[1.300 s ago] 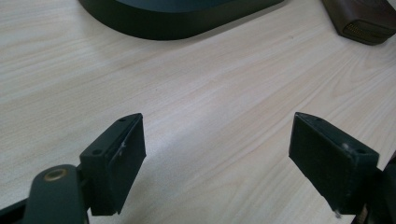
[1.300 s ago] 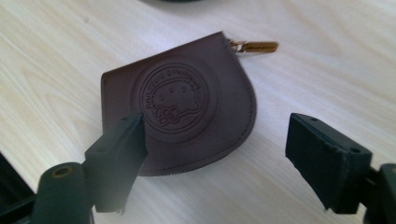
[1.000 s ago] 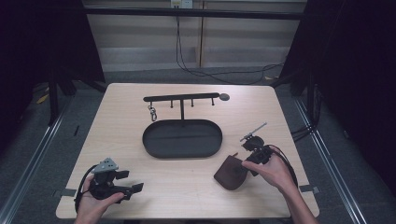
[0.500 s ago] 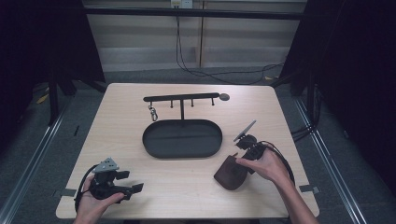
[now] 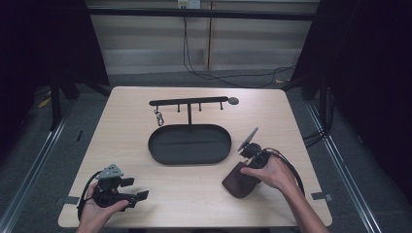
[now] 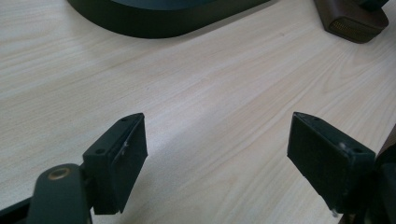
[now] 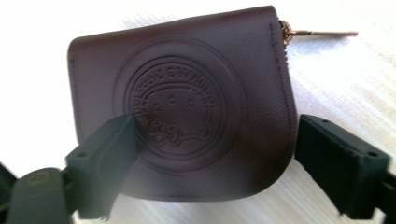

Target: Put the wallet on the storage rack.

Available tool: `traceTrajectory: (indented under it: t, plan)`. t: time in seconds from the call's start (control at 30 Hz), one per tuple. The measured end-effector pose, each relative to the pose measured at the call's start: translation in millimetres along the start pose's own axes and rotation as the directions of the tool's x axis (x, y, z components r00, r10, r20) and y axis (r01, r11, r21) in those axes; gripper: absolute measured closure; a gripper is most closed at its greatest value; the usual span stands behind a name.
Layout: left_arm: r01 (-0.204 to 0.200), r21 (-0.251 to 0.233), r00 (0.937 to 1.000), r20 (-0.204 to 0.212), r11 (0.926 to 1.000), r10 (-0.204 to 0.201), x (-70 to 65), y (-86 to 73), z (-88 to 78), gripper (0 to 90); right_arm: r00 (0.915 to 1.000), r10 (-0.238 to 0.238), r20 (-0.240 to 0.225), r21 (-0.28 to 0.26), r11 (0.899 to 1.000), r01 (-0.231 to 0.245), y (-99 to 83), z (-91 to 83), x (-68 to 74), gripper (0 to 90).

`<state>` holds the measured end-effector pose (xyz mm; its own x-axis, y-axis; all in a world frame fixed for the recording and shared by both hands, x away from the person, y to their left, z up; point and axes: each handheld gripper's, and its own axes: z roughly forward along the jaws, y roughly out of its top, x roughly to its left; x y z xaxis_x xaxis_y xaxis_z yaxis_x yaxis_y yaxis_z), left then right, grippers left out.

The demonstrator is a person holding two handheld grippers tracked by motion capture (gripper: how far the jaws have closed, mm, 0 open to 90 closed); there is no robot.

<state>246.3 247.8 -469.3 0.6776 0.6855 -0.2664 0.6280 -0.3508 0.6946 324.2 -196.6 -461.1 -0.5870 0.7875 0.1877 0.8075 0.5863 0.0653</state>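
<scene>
Two claws, both wide open: right claw (image 7: 205, 163) tipped down over brown wallet (image 7: 187, 107), left claw (image 6: 224, 158) low, level, empty.

Light wood-grain table (image 5: 145, 204) bearing a black oval tray (image 5: 189, 144) at centre, a black hook rack (image 5: 188, 103) standing just behind it, and a dark brown embossed coin pouch (image 5: 239, 180) lying flat right of the tray.
</scene>
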Motion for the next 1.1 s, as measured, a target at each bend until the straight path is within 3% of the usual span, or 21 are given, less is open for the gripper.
traceTrajectory:
  t: [0.2,0.4,0.5,0.83,0.9,1.1]
  plan:
    - [0.003,-0.002,1.0000,0.000,1.0000,-0.003,0.2,0.0,-0.3,19.9,1.0000,0.002,0.004,0.021,1.000,-0.002,3.0,1.7,0.6,11.1]
    - [-0.002,0.007,1.0000,-0.004,1.0000,0.002,0.0,-0.1,0.9,19.9,0.9979,0.027,-0.059,0.038,0.999,-0.025,4.2,5.9,-7.9,11.0]
    - [-0.004,0.005,1.0000,-0.005,1.0000,0.004,0.2,-0.1,0.2,19.9,0.9951,0.026,-0.096,0.044,0.999,-0.022,4.8,5.3,-10.3,17.7]
    - [-0.008,0.010,1.0000,-0.006,0.9999,0.008,0.7,-0.2,0.2,19.9,0.9946,0.051,-0.090,0.035,0.998,-0.048,3.0,1.4,-9.0,23.2]
    - [-0.007,0.010,1.0000,-0.006,0.9999,0.007,0.8,-0.1,0.1,19.9,0.9946,0.066,-0.080,0.030,0.998,-0.063,2.4,-3.8,-10.4,32.6]
    - [-0.011,0.007,0.9999,-0.011,0.9999,0.011,0.3,0.0,-0.7,20.1,0.9947,0.073,-0.073,0.013,0.997,-0.072,1.0,-7.9,-11.7,38.6]
